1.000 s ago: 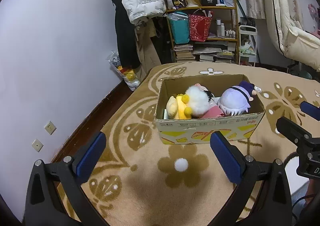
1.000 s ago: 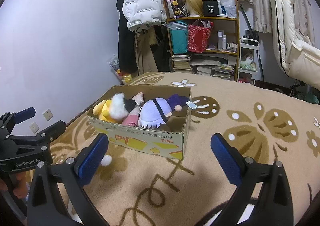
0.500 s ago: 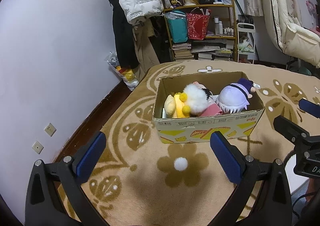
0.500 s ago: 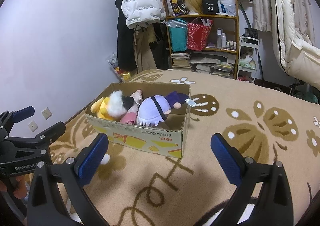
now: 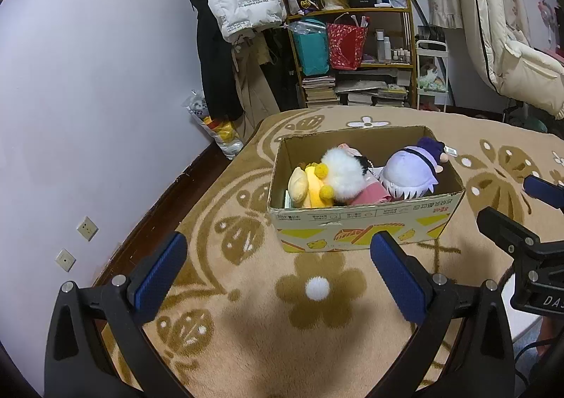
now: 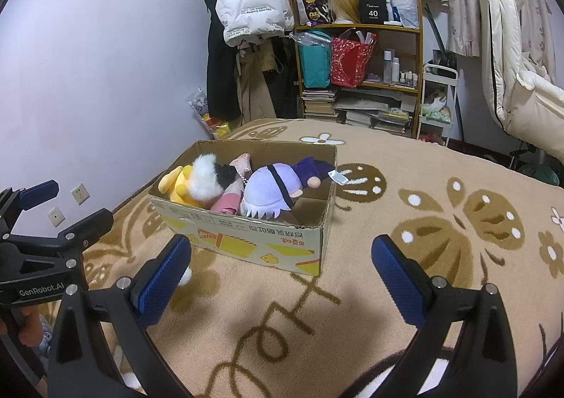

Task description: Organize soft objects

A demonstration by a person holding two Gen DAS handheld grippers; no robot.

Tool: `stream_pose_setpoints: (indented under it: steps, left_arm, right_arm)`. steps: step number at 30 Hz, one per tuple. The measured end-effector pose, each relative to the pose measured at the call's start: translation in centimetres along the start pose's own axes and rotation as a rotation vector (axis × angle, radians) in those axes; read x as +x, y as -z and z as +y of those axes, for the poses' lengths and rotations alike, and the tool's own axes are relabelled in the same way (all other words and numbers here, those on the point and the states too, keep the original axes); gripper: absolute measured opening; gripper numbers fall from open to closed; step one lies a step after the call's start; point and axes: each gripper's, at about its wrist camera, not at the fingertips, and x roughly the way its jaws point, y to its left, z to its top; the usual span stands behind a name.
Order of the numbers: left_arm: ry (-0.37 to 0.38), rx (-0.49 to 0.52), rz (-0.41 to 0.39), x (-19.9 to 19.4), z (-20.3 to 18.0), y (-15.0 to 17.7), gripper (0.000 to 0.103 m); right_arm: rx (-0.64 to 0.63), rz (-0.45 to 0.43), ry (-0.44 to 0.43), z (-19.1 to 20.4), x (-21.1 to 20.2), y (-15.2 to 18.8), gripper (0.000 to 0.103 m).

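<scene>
An open cardboard box (image 5: 366,223) (image 6: 246,239) stands on the patterned rug. It holds a yellow plush (image 5: 310,186), a white fluffy plush (image 5: 343,174), a pink item (image 5: 370,195) and a purple-haired doll (image 5: 410,172) (image 6: 271,192). A small white pom-pom (image 5: 317,288) lies on the rug in front of the box, between my left fingers; in the right wrist view it is mostly hidden behind a fingertip (image 6: 165,278). My left gripper (image 5: 278,278) is open and empty. My right gripper (image 6: 278,278) is open and empty, right of the box front.
A shelf (image 5: 352,56) with bags and books stands against the far wall, beside hanging coats (image 5: 239,0). A white chair (image 6: 518,81) is at the right. A plastic bag (image 5: 218,130) lies by the left wall. The rug (image 6: 423,222) stretches out right of the box.
Both grippers have drawn back and up slightly; the box sits a little farther away in both views. Both stay open.
</scene>
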Motion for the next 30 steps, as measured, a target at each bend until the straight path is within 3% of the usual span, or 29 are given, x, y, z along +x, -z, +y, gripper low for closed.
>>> stream_pose_setpoints:
  steps: [30]
  left_arm:
    - [0.005,-0.025,0.003,0.05,0.29,-0.11,0.103]
  right_arm:
    - [0.003,-0.002,0.002,-0.24,-0.01,0.02,0.103]
